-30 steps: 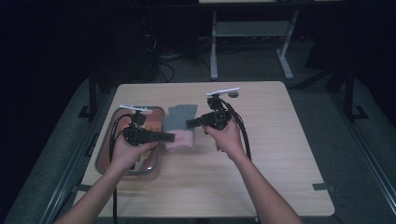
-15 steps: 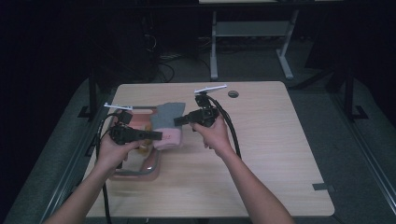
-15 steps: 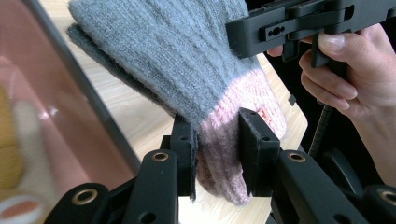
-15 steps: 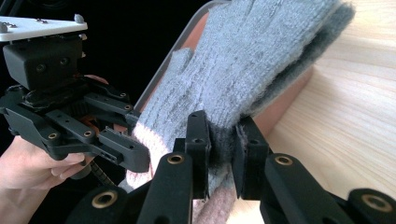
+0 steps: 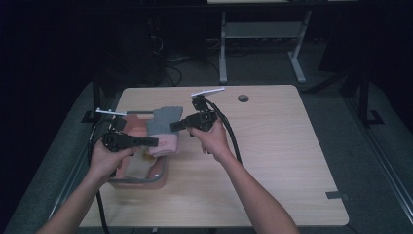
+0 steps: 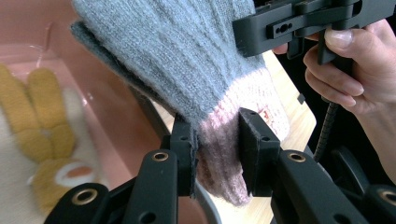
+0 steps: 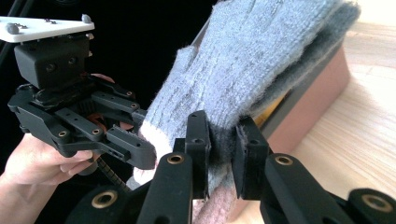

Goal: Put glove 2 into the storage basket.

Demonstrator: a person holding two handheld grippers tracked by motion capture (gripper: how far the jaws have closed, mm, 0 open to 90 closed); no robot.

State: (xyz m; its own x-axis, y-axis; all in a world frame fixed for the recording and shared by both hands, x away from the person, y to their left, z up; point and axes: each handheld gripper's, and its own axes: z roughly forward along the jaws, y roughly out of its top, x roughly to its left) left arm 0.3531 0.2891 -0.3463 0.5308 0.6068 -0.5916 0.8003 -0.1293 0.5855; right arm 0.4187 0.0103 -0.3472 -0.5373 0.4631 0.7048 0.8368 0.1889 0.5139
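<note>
A knitted glove (image 6: pixel 187 60), grey with a pale pink ribbed cuff, hangs in the air over the near edge of a pinkish-brown bin (image 5: pixel 146 176) at the table's left side. Its cuff is pinched from two sides, and its grey fingers point away toward the bin's far end. It looks doubled, two grey layers lying together.

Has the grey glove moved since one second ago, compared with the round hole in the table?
Yes. In the high view the grey glove has shifted left, away from the round hole, toward the pink bin.
</note>
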